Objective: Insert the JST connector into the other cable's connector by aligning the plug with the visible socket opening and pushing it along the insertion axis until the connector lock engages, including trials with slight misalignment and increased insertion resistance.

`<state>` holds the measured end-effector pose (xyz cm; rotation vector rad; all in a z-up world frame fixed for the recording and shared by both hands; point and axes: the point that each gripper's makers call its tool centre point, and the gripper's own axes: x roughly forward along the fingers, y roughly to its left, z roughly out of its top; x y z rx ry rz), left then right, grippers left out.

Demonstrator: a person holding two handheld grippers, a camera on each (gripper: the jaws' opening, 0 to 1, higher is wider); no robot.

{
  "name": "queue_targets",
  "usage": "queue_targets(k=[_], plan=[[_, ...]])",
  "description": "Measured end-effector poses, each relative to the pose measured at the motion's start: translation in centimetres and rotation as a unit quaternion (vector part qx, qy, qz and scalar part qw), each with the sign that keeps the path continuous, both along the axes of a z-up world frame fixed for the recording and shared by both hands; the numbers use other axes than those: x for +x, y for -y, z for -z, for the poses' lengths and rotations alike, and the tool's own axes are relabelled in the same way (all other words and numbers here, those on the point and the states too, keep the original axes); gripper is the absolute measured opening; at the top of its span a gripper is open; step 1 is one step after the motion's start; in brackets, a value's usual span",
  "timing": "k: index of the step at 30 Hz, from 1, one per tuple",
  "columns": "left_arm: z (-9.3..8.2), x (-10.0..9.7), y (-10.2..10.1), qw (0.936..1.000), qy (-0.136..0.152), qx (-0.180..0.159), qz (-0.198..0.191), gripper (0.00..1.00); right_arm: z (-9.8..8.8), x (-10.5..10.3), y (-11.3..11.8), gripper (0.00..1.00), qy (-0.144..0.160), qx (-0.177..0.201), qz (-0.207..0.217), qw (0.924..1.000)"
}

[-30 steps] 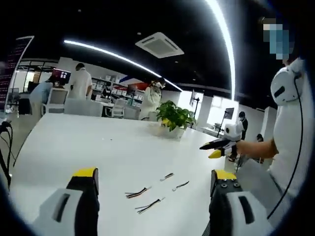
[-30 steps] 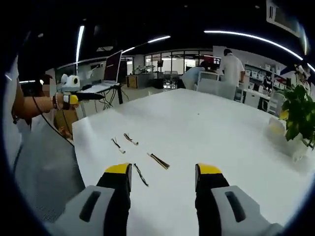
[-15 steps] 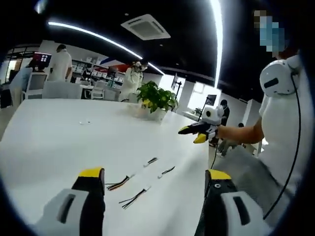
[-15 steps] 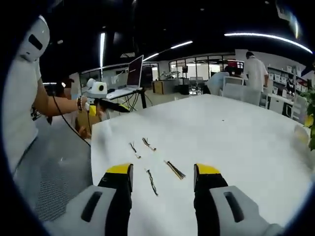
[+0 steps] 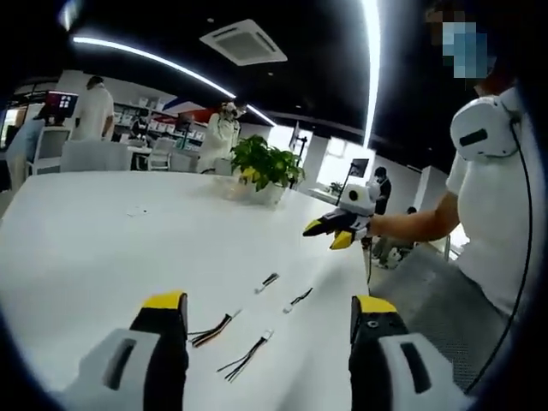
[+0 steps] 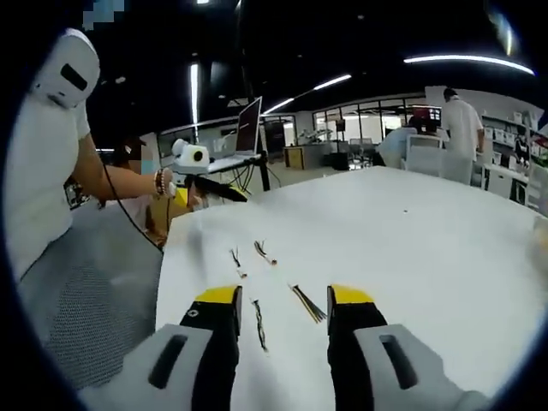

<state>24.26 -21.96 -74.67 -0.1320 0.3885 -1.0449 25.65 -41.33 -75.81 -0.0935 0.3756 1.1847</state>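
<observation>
So we start with the white worktop (image 5: pixel 103 248), which spreads wide and carries four short cable pieces close to its near edge, probably laid there so both hands can reach them without stretching. In the left gripper view, the left gripper (image 5: pixel 267 330) has its fingers spread wide and holding nothing, and the cables lie between them: a black-and-red lead (image 5: pixel 211 330) at about 10 o'clock from the gap's centre, a dark lead with a pale connector (image 5: pixel 247 358) at 7 o'clock, and two shorter pieces (image 5: pixel 282 291) towards 12 o'clock. The right gripper (image 5: pixel 330 233) comes in at 2 o'clock, held above the worktop's edge; we cannot tell its opening there. In the right gripper view, the right gripper (image 6: pixel 282 318) is likewise wide open and empty, with one lead (image 6: pixel 259 312) and another (image 6: pixel 308 304) between the fingertips. We judge both hands are lining up on the cables before any pick. We can read no labels or writing.
</observation>
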Motion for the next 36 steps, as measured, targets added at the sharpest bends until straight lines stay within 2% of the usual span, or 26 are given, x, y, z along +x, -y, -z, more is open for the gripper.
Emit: queue_targets(k=[3,10,12,25,29,36], plan=[[0.5,0.3,0.2,0.9999,0.011,0.007,0.003,0.74,0.7,0.1,-0.5,0.39,0.002,-0.01,-0.01,0.9999],[1.7,0.7,0.4,1.0,-0.008,0.0,-0.004,0.69,1.5,0.5,-1.2,0.39,0.001,-0.006,-0.017,0.9998],[2.0,0.5,0.6,0.9999,-0.01,0.003,-0.002,0.69,1.3,0.4,-1.7,0.38,-0.002,0.012,-0.022,0.9997],[4.5,0.6,0.8,0.9993,-0.02,0.028,0.017,0.65,3.0,1.0,-3.0,0.37,0.001,-0.005,-0.046,0.9989],[4.6,0.9,1.2,0.9992,-0.026,0.02,0.02,0.65,3.2,1.4,-3.3,0.37,0.002,-0.004,-0.046,0.9989],[4.9,1.2,2.0,0.9991,-0.017,0.03,0.026,0.63,3.5,1.4,-3.6,0.35,0.011,-0.013,-0.05,0.9986]])
